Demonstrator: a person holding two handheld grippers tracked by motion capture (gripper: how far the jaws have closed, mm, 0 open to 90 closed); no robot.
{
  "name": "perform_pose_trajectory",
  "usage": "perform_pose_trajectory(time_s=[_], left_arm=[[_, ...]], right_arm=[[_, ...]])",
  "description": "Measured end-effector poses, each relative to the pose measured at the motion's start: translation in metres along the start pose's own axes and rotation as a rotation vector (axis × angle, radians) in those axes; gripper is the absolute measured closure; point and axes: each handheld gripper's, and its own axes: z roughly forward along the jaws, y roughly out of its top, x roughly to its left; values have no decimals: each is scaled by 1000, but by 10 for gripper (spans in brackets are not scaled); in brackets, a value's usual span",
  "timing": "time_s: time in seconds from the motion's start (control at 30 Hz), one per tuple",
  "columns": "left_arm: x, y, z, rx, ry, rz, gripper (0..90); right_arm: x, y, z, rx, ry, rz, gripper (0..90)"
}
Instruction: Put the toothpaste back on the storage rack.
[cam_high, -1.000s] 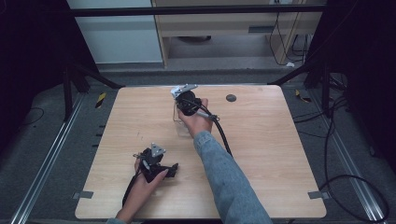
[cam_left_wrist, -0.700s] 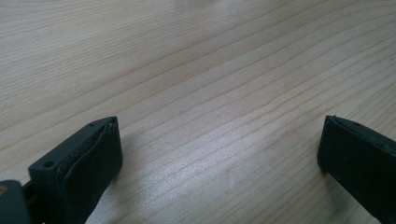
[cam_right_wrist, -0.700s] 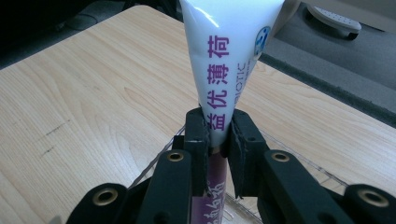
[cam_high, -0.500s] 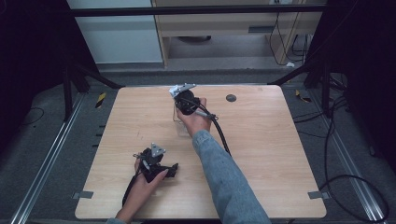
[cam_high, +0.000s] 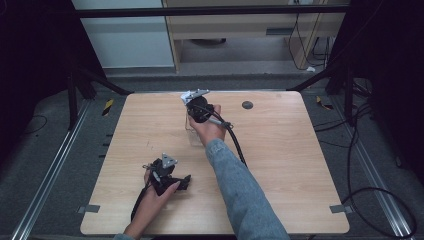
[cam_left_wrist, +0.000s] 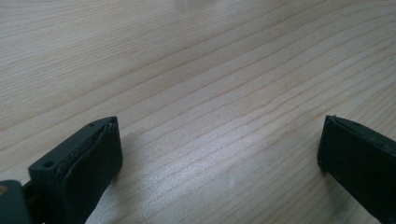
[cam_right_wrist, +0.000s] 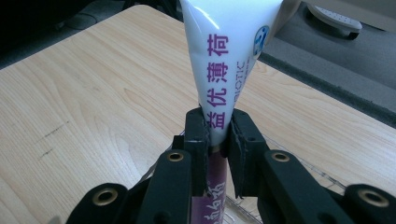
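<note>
My right gripper (cam_right_wrist: 218, 135) is shut on a white tube (cam_right_wrist: 229, 56) printed with purple characters, which rises upright and widens above the jaws. In the high view the right gripper (cam_high: 198, 106) is held over the far middle of the wooden table (cam_high: 290, 165), just above a clear glass container (cam_high: 193, 134) whose thin rim (cam_right_wrist: 285, 156) runs under the jaws. My left gripper (cam_high: 167, 175) rests near the table's front left, held by a hand. Its jaws stand wide apart over bare wood (cam_left_wrist: 219, 154), with nothing between them.
A small dark round disc (cam_high: 247, 105) lies on the table's far edge, right of the right gripper. The right gripper's black cable (cam_high: 237, 142) trails along the sleeve. Beyond the table are a grey floor, metal rails and a wooden cabinet (cam_high: 250, 30).
</note>
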Motion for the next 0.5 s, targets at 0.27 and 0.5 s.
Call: perform_pose_trajectory(time_s=[0.27, 0.5], left_arm=[[0, 0, 0, 0, 0, 0, 0], [0, 0, 0, 0, 0, 0, 0]], right_arm=[[0, 0, 0, -1, 1, 2, 786], [0, 0, 0, -1, 6, 4, 783]])
